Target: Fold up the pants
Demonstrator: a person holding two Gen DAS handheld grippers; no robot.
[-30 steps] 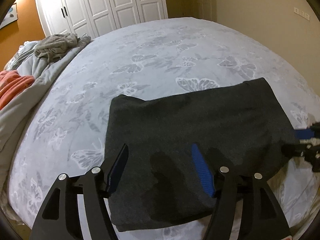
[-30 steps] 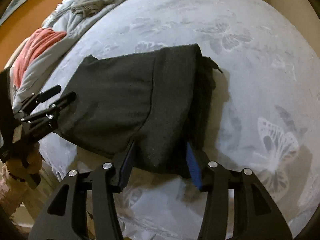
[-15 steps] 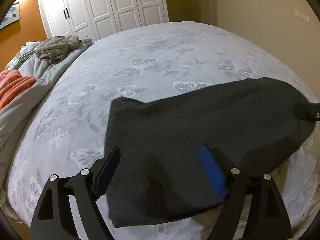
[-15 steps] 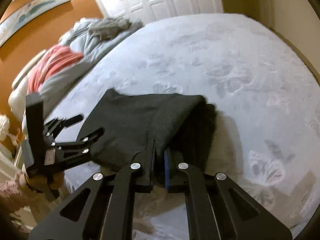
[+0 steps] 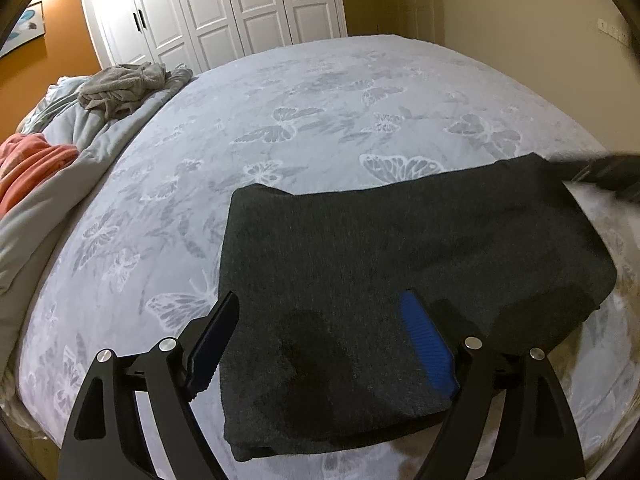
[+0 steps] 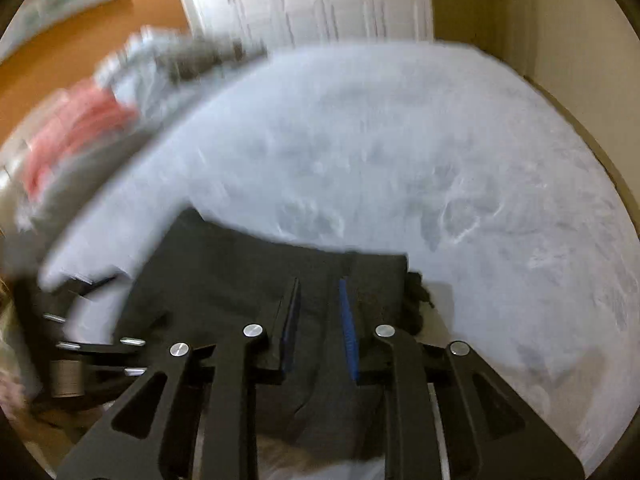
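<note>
The dark gray pants [image 5: 392, 280] lie folded on the bed [image 5: 320, 120], near its front edge; the left gripper [image 5: 320, 344] hangs over them, jaws wide apart; the right gripper [image 6: 320, 328] has just been opening its jaws a little, nothing pinched between them.

pants [image 5: 400, 264]: one pair, dark charcoal grey, soft knit-like fabric, no visible pattern. folded into a compact, roughly rectangular bundle of several layers. lies flat on the pale butterfly-print bed cover [image 5: 320, 120], close to its near edge. far left corner slightly raised; right end rounded at the fold. in the blurred right wrist view [image 6: 240, 280], a rumpled dark edge shows at the bundle's right side.
</note>
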